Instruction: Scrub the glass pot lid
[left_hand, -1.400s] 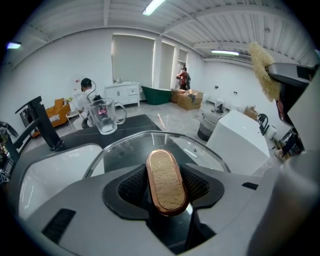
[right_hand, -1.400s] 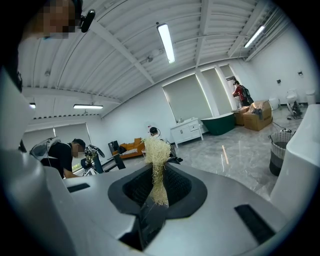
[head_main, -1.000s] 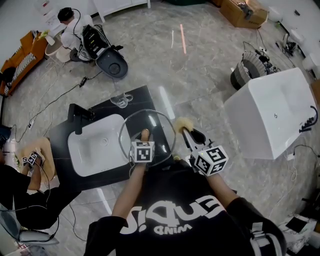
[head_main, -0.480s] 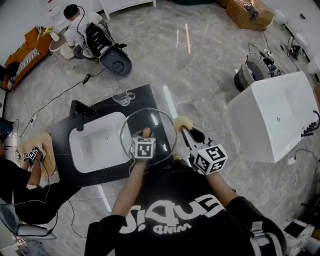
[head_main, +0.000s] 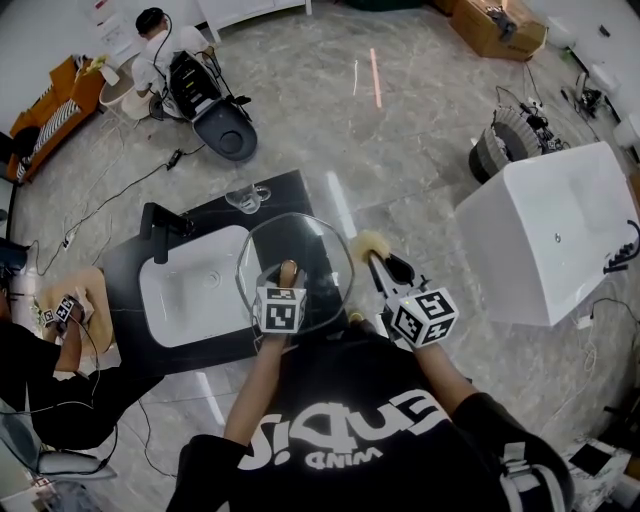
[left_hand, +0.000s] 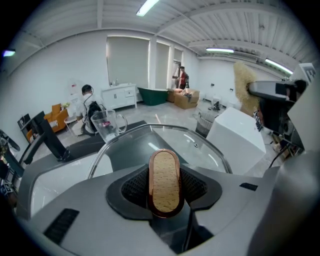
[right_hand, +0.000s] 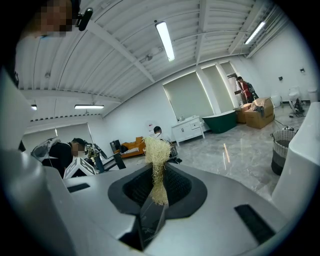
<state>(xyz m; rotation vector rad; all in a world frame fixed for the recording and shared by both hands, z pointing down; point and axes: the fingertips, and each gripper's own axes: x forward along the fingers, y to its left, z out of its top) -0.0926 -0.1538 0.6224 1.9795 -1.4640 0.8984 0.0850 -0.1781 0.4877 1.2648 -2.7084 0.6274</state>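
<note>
- Grip on the left: my left gripper has its jaws about halfway apart, clamped on either side of the wooden knob of the glass pot lid.
- I see the glass pot lid held above the right part of the black counter, its left rim overlapping the white basin.
- From the left gripper view, the lid spreads out flat beyond the knob, and a glass jug stands behind it.
- My right gripper has its jaws nearly together, pinching a straw-coloured fibre scrubber.
- That scrubber sits just beside the lid's right rim; I cannot tell whether they touch.
</note>
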